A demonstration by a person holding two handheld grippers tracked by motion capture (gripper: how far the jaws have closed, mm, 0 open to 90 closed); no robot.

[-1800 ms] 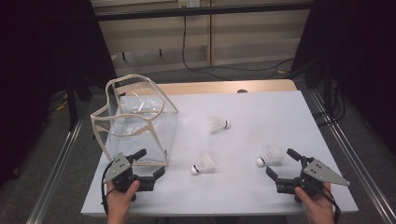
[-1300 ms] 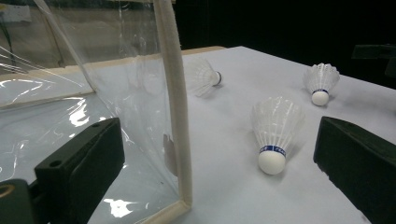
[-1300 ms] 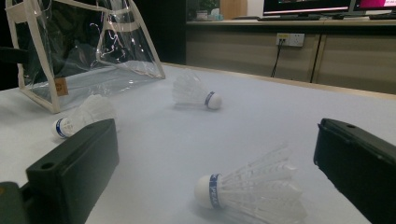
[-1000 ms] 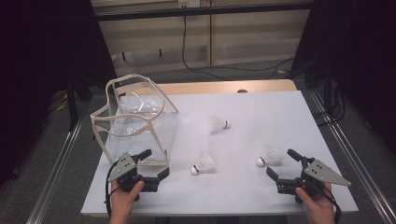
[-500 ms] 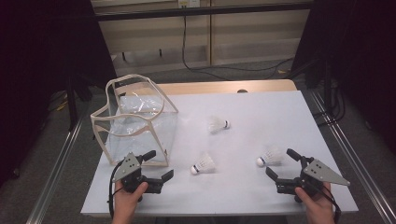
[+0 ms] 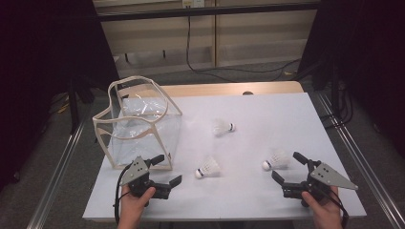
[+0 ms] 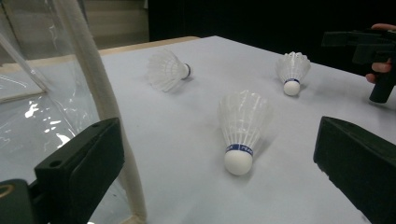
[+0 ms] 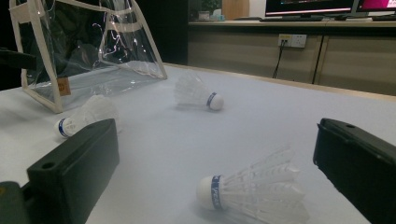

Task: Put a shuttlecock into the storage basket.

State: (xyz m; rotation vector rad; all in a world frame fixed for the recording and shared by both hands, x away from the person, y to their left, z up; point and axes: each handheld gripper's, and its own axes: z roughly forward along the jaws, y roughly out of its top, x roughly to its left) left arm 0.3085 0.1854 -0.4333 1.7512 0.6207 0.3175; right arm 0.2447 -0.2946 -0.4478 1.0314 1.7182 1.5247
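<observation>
**Desk:** What do I put under the frame from above?

**Operator:** I hold two grippers low over the near edge of the white tabletop (image 6: 267, 114). My left gripper (image 6: 166, 172) sits just in front of the clear bag (image 6: 138, 125), near its front right corner, jaws spread wide and holding nothing. My right gripper (image 6: 289, 169) is well to the right of the bag, jaws likewise apart and empty.

**Desk:** And the shuttlecocks?

**Operator:** Three, all lying on their sides on the tabletop, all to the right of the bag. The nearest shuttlecock (image 6: 208, 168) lies just right of the bag's front corner, cork toward my left gripper. In the left gripper view it sits between my spread jaws but ahead of them, untouched, cork (image 7: 238, 161) toward the camera, with the bag's cream trim (image 7: 100, 93) rising beside the left-hand jaw.

**Desk:** The other two?

**Operator:** The far shuttlecock (image 6: 222, 127) rests right of the bag, level with its middle, cork pointing away from the bag. The right-hand shuttlecock (image 6: 276, 161) is the farthest from the bag, close ahead of my right gripper. In the right gripper view it lies between the open jaws, cork pointing toward the bag, feathers (image 8: 271, 186) toward the right-hand jaw; I can't tell whether that jaw touches them.

**Desk:** The bag itself?

**Operator:** Upright, mouth open, standing at the tabletop's left side, apart from all three shuttlecocks.
</observation>
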